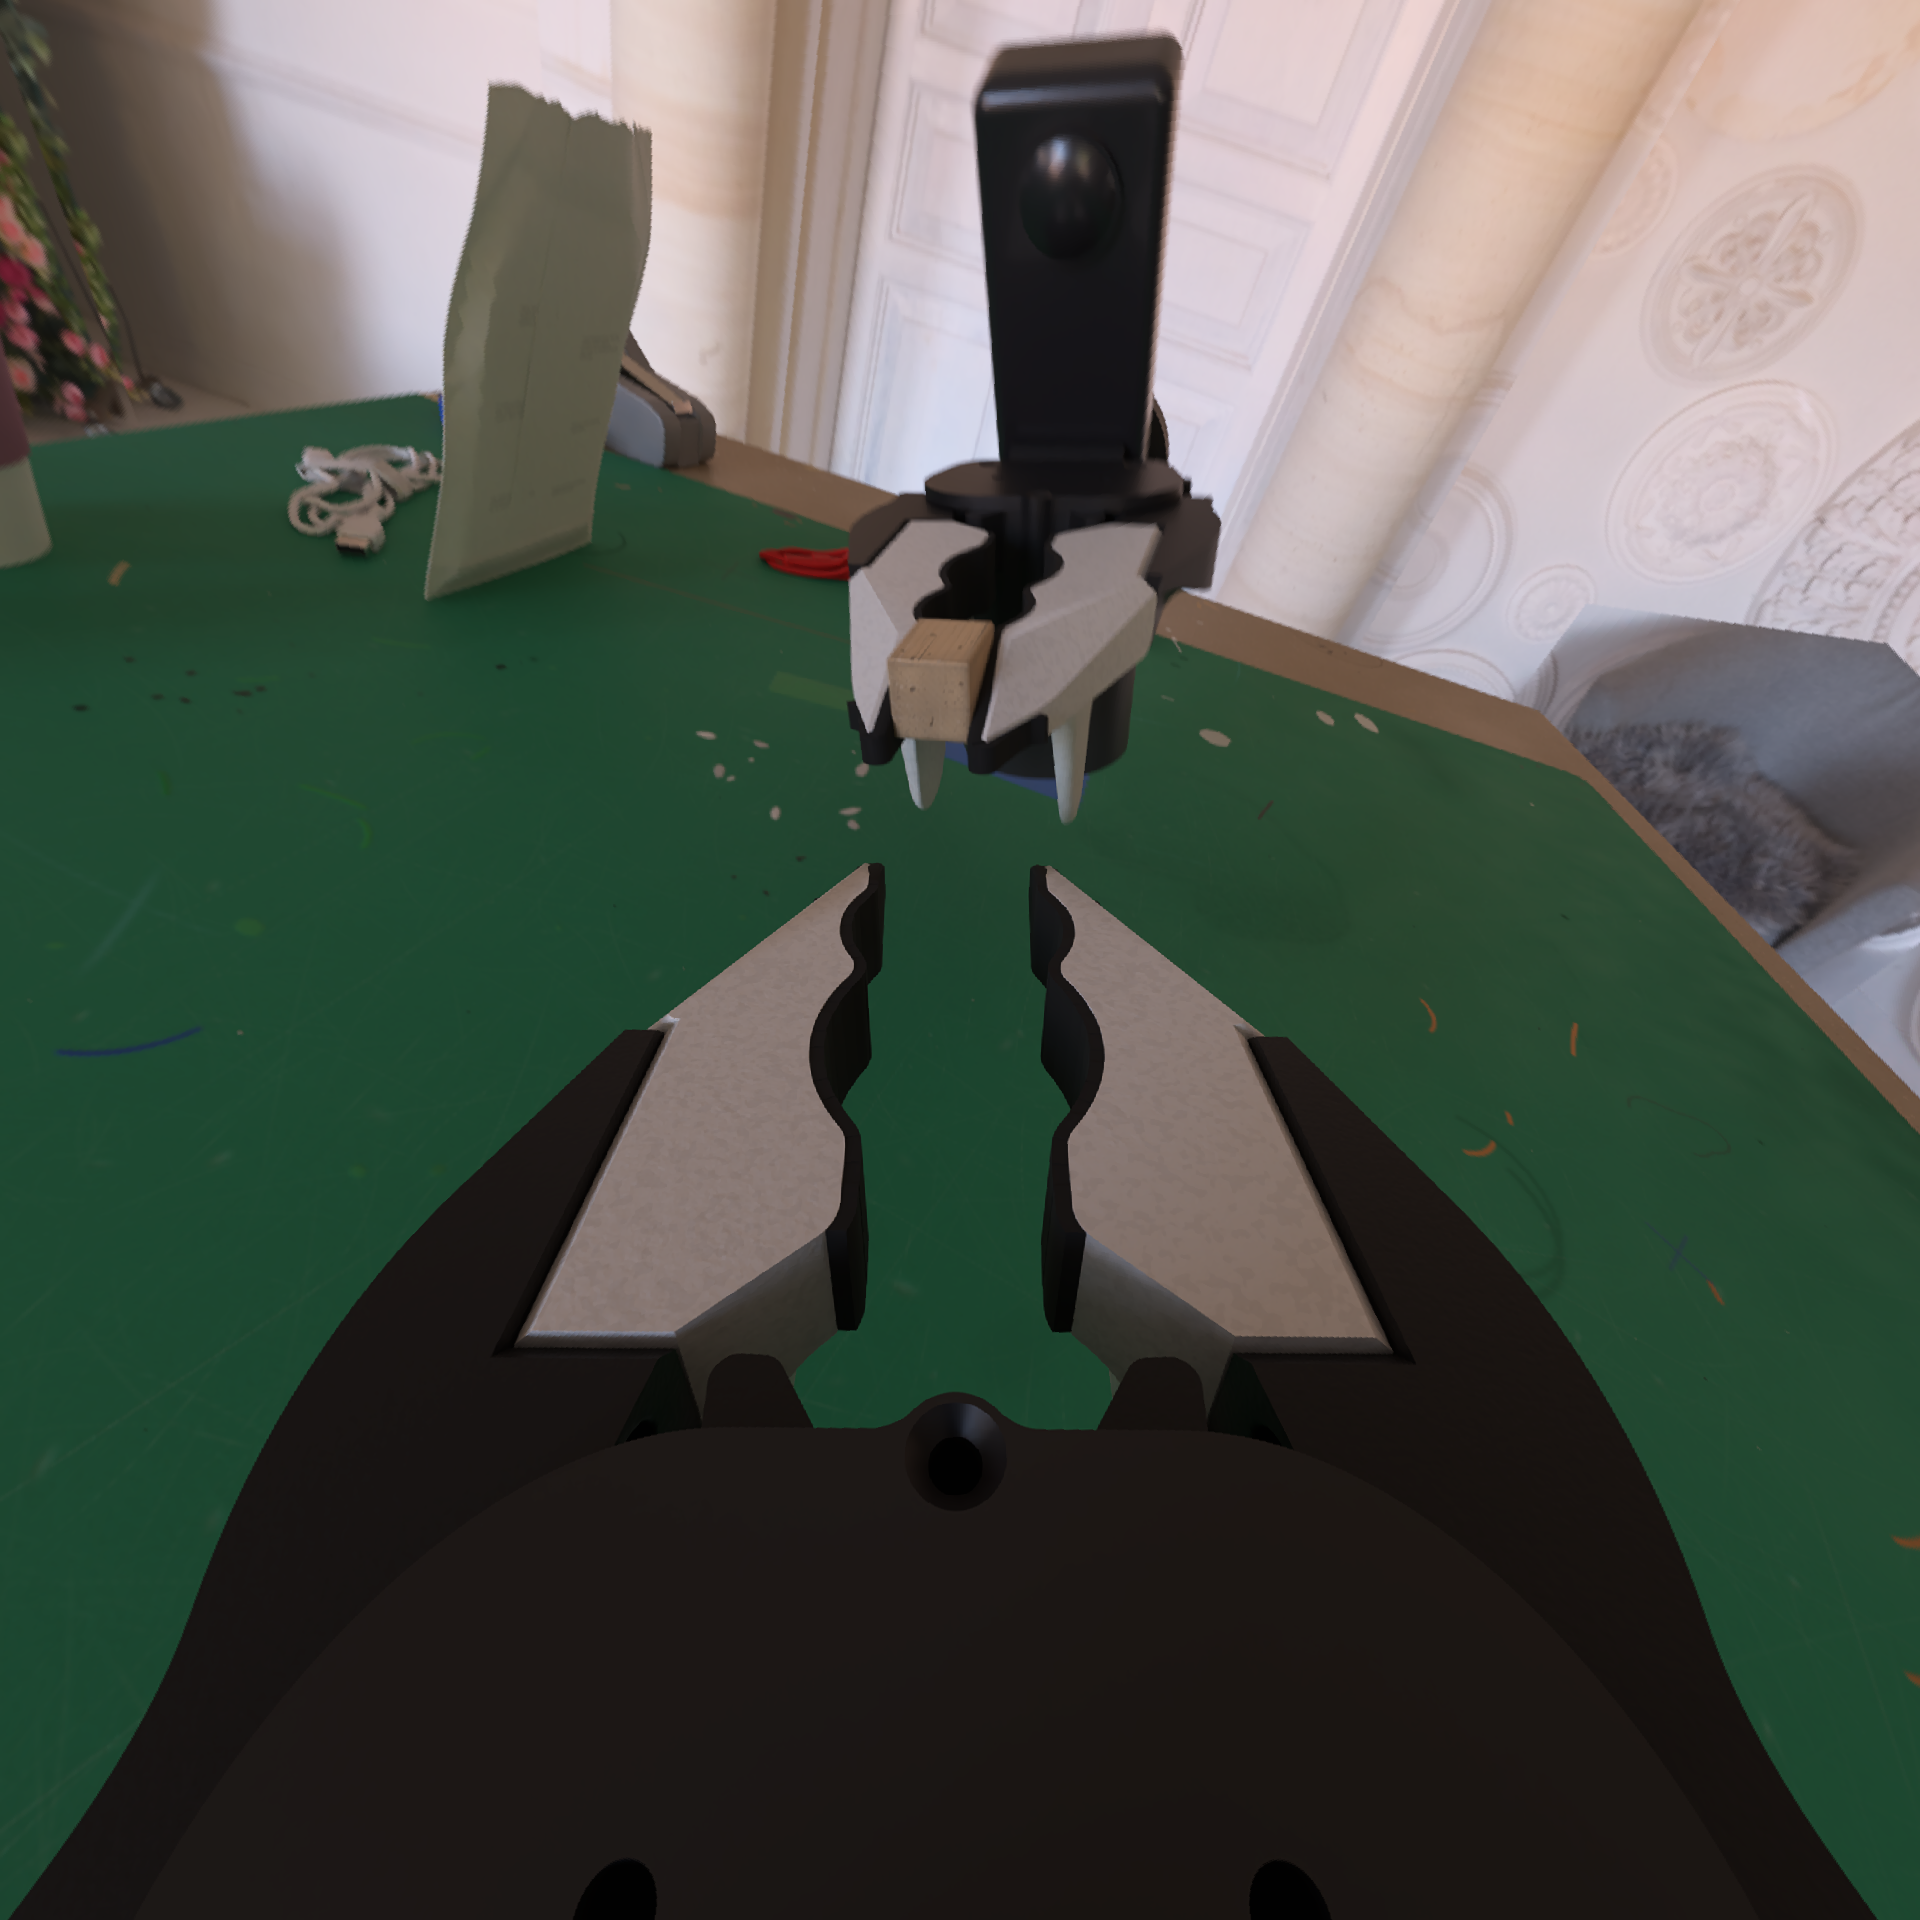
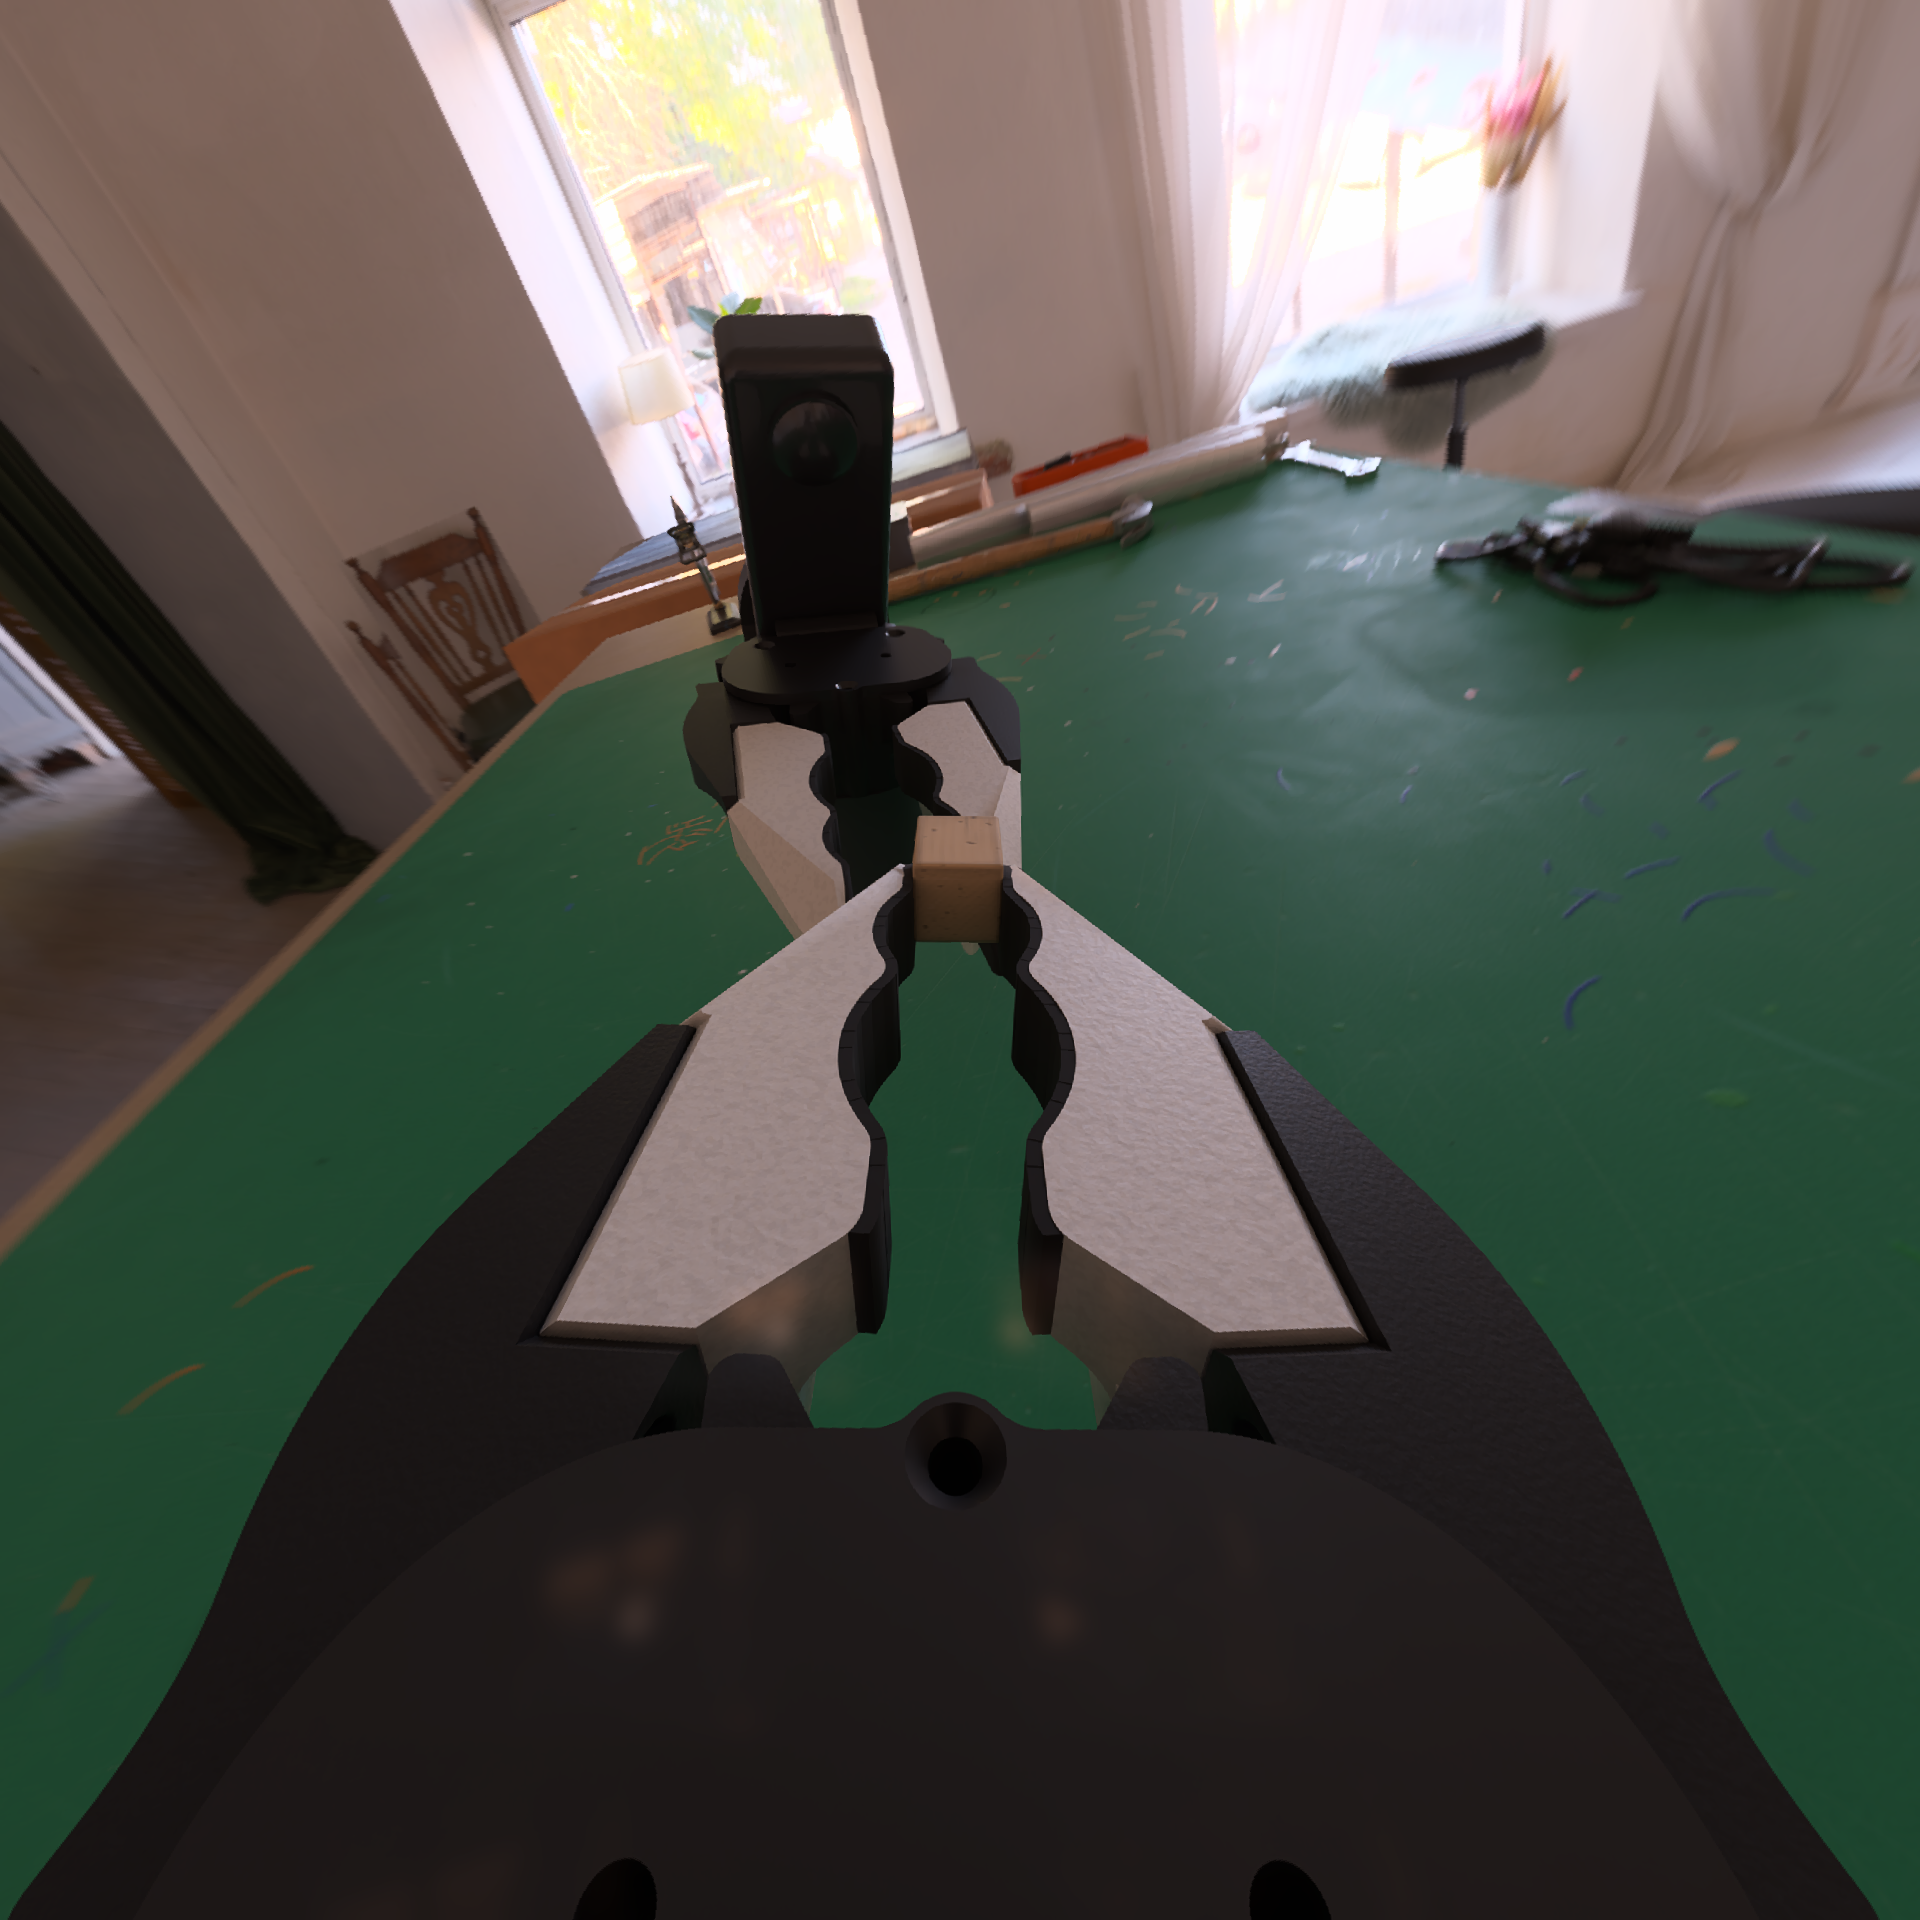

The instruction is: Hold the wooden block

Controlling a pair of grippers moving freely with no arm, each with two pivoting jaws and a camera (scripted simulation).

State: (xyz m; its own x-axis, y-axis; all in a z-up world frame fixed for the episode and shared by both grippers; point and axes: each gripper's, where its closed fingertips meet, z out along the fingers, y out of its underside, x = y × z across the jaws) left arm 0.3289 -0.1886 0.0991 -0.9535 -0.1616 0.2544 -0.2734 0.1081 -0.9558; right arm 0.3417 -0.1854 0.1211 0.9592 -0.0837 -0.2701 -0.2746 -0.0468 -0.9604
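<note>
The wooden block (image 2: 956, 883) is a small pale cube held above the green table (image 2: 1455, 935). My right gripper (image 2: 956, 885) is shut on it at the fingertips. In the left wrist view the block (image 1: 935, 681) shows between the fingers of the right gripper (image 1: 995, 769), which faces my left gripper. My left gripper (image 1: 956, 883) is open and empty, its tips a short way in front of and below the block. In the right wrist view the left gripper (image 2: 873, 831) sits just behind the block, partly hidden by it.
A standing paper bag (image 1: 540, 343), a white cord (image 1: 353, 494), a shoe (image 1: 665, 416) and a red item (image 1: 805, 561) are at the table's far side. Black straps (image 2: 1662, 551) lie at the far right. The table edge (image 2: 260, 997) runs on the left.
</note>
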